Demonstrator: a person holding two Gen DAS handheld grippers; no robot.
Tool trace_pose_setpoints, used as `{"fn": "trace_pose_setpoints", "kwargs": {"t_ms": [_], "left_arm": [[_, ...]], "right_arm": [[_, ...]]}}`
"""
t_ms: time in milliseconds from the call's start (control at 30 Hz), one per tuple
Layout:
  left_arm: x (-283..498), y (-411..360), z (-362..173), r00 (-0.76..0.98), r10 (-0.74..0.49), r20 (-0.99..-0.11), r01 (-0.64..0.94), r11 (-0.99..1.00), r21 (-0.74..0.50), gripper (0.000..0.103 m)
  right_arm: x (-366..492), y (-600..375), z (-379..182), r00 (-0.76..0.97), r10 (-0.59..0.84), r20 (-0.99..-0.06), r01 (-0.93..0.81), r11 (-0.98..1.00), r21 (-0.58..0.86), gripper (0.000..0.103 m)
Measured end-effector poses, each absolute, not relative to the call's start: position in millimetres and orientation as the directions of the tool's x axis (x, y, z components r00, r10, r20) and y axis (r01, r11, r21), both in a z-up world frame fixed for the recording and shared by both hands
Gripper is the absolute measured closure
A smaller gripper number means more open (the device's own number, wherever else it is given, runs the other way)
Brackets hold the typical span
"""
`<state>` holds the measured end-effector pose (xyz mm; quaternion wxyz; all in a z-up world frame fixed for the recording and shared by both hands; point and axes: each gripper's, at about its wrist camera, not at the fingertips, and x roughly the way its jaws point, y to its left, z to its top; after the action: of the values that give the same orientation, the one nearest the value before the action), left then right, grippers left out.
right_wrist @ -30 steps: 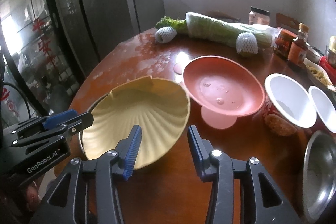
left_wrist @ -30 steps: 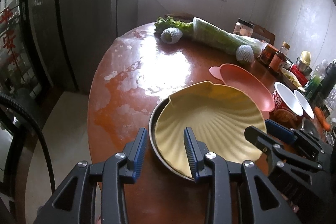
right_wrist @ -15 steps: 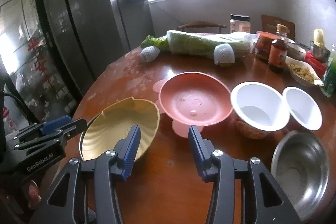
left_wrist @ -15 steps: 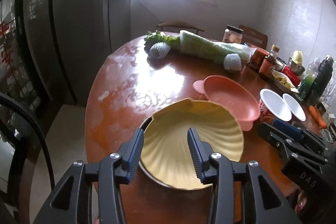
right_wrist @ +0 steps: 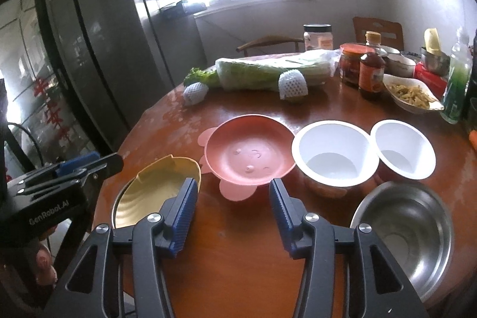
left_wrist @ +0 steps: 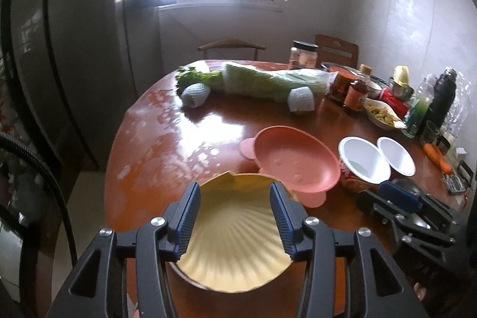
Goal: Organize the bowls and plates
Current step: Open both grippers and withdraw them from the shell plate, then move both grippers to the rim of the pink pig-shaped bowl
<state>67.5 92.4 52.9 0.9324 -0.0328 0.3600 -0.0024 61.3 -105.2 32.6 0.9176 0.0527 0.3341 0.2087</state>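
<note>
Nearest, the left gripper (left_wrist: 235, 215) hangs with its fingers wide apart and holding nothing above the yellow shell-shaped plate (left_wrist: 235, 246), which lies inside a dark metal pan (right_wrist: 117, 206) at the near edge of the round wooden table (left_wrist: 167, 139); the pan is almost fully hidden under it. The right gripper (right_wrist: 233, 213) is also wide open and empty over bare table, with an empty steel bowl (right_wrist: 408, 231) just to its right, cut partly by the frame edge. Behind them stand the empty pink bowl (right_wrist: 249, 152) and two empty white paper cups (right_wrist: 332, 154), while farther back a white dish (right_wrist: 413, 94) holds some pale food that is hard to make out.
</note>
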Motion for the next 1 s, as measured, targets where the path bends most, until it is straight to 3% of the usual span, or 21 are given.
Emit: {"fn": "trace_pose_setpoints", "kwargs": {"t_ms": [600, 1000], "left_arm": [[126.2, 92.4, 67.1, 0.710, -0.031, -0.704, 0.030, 0.999, -0.014, 0.052], [180.0, 94.1, 56.0, 0.645, -0.085, -0.760, 0.143, 0.990, 0.010, 0.052]], "right_arm": [[99.1, -107.4, 17.0, 0.625, 0.408, -0.666, -0.261, 0.913, 0.314, 0.047], [117.8, -110.2, 4.7, 0.594, 0.353, -0.723, -0.168, 0.933, 0.317, 0.047]]}}
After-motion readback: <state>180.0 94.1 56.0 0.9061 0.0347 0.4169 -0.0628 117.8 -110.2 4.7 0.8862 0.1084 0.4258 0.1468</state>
